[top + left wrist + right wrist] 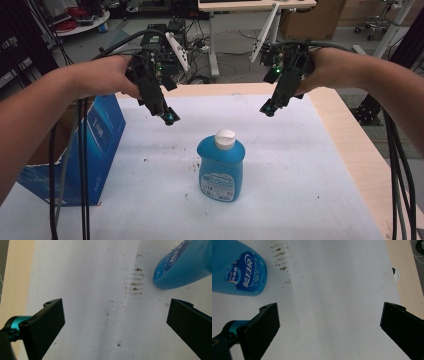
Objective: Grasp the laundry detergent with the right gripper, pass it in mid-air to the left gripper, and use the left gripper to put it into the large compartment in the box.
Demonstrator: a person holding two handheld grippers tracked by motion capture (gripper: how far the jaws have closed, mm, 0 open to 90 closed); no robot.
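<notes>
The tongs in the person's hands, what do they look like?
Each is black and boxy, the left tongs and right tongs, with a tiny green light, a teal ring near the flat black jaws, a white strip sticking up and thick dark cables. The forearms are bare, without sleeves.

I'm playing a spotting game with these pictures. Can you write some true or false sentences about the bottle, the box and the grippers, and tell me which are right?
1. The bottle stands upright on the white sheet. True.
2. The bottle's cap is red. False: it is white.
3. The left gripper holds the bottle. False: its jaws are open, with only the sheet between them.
4. The right gripper is open. True.
5. A blue box sits left of the bottle. True.
</notes>
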